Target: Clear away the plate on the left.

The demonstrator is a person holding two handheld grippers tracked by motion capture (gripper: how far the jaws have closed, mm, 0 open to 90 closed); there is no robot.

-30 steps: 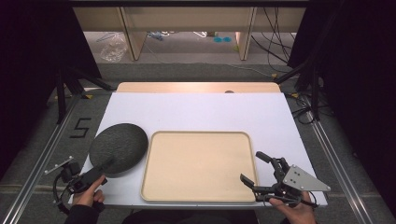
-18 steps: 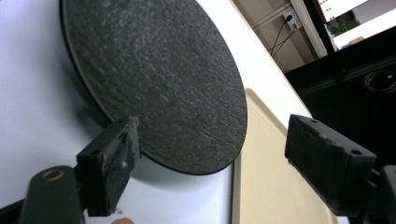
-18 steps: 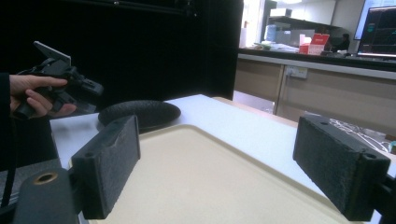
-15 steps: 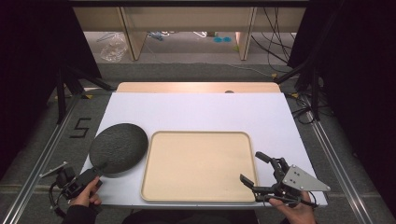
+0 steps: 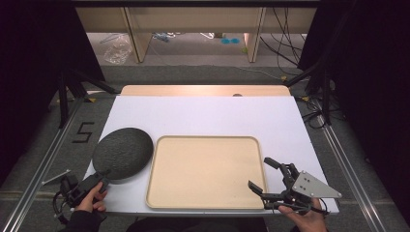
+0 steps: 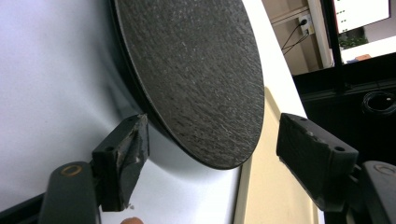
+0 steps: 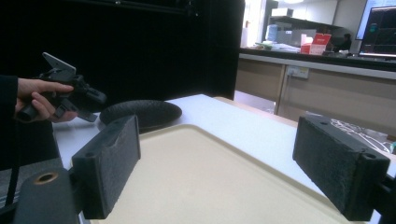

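Plate point(image 6: 196, 79) rim between left tool point(image 6: 210, 158) jaws — closing, not yet gripping; right tool point(image 5: 268, 176) open.

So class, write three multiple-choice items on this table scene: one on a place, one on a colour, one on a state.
1. Where does the plate lie?
A. left of the tray
B. on the tray
C. right of the tray

2. What colour is the plate?
A. white
B. dark grey
C. red

3. How is the left gripper at the plate?
A. shut on its rim
B. jaws either side of the rim, not pressing
C. far off

Answers: 1 A, the high view shows it beside the tray's left edge. 2 B, its speckled face is dark. 3 B, a gap shows at one jaw.
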